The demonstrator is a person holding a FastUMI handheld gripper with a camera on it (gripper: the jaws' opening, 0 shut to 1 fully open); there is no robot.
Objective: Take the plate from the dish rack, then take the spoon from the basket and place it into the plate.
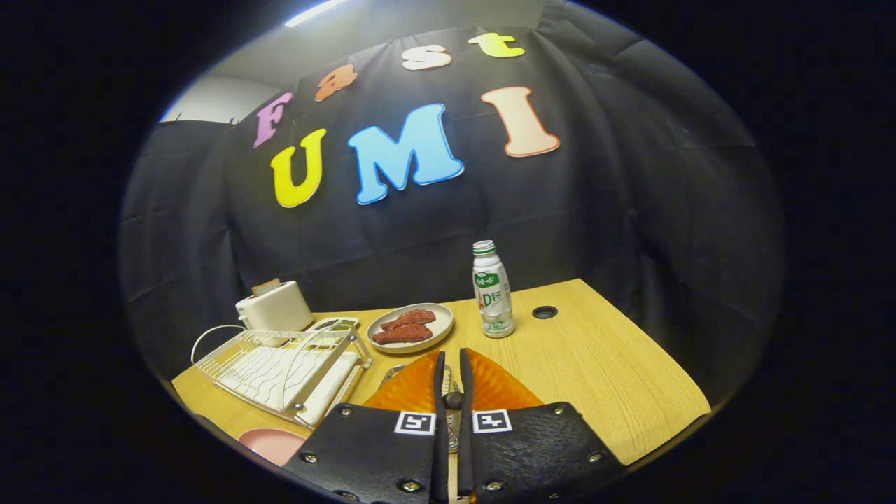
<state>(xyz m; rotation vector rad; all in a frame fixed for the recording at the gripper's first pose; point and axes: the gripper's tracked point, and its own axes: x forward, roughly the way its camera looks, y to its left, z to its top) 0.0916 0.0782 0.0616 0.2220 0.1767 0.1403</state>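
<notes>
The tongs (452, 364) stood nearly together over an orange basket (490, 388), and a thin dark handle with a round knob, likely the spoon (453, 400), sat in the narrow gap between the fingers (whether both pressed on it I could not tell). To the left of the fingers lay a white dish rack (280, 367), with a pink plate (269, 442) near its closest corner. Beyond the fingertips sat a pale plate of meat (413, 327), a toaster (274, 306) further left and a bottle (492, 290) to the right, all on the wooden table (616, 378).
</notes>
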